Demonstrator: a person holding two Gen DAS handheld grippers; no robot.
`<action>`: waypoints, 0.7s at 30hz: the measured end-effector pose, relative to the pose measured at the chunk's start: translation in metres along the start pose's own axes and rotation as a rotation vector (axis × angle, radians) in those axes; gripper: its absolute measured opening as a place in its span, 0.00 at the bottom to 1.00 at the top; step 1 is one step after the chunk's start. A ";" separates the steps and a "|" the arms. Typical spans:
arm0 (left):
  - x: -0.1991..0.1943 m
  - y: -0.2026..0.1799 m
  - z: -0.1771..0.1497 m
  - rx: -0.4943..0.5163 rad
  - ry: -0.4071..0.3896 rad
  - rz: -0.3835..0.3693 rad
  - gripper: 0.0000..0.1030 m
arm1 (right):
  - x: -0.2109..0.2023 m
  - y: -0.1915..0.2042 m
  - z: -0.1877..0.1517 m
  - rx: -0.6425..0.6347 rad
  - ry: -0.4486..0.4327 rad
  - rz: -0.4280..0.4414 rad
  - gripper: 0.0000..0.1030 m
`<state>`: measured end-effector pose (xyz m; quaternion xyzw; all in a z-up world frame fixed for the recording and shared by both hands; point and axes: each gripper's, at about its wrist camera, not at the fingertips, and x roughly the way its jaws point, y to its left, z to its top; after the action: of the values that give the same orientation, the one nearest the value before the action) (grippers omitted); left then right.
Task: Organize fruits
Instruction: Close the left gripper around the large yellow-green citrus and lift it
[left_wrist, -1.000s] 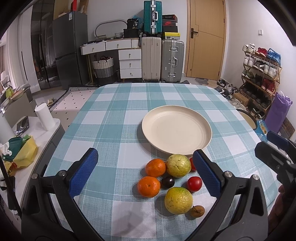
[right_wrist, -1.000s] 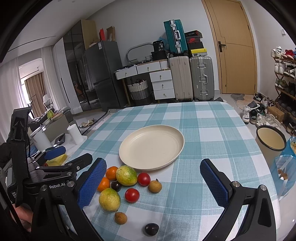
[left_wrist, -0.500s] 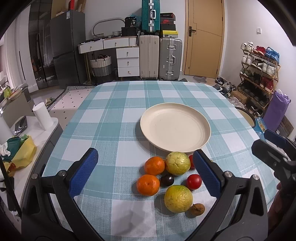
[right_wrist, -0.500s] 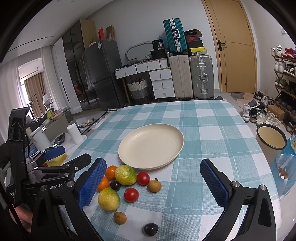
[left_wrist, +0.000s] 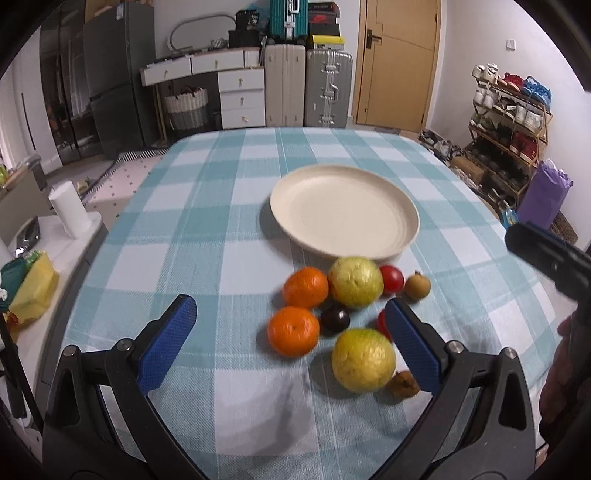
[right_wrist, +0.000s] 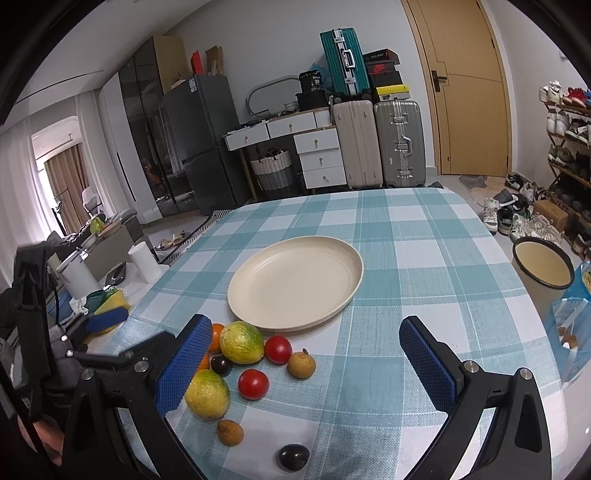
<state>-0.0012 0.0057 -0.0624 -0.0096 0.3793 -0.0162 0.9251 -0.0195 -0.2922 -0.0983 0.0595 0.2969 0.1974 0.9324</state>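
Bench (right_wrist: 424, 266): checked cloth, carrying plate and fruit.
Plate (right_wrist: 295, 282): mid-bench, bare.
Fruit (right_wrist: 242, 341): clustered just beside plate's near rim.
Left tool (left_wrist: 291, 339): spread wide, holding nothing.
Right tool (right_wrist: 303, 363): spread wide, holding nothing.

Left claw (left_wrist: 288, 339), right claw (right_wrist: 308, 363): black frames, blue textured pads, silver screws.

A lived-in home room: suitcases (right_wrist: 376, 142) standing stacked beside a wooden door (right_wrist: 467, 88), a shoe rack (left_wrist: 511, 110) filling one wall, a fridge (right_wrist: 201, 142), white drawers (right_wrist: 319, 155), a checked tablecloth (right_wrist: 424, 266) covering the table.
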 end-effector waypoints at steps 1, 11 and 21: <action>0.001 0.000 -0.002 0.003 0.006 -0.003 0.99 | 0.001 -0.001 0.000 0.003 0.002 0.000 1.00; 0.018 -0.011 -0.022 0.025 0.073 -0.061 0.94 | 0.004 -0.006 -0.003 0.015 0.012 -0.002 1.00; 0.036 -0.018 -0.025 -0.013 0.154 -0.164 0.77 | 0.006 -0.011 -0.007 0.028 0.020 -0.002 1.00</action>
<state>0.0062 -0.0137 -0.1049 -0.0454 0.4473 -0.0898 0.8887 -0.0149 -0.3000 -0.1101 0.0703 0.3090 0.1927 0.9287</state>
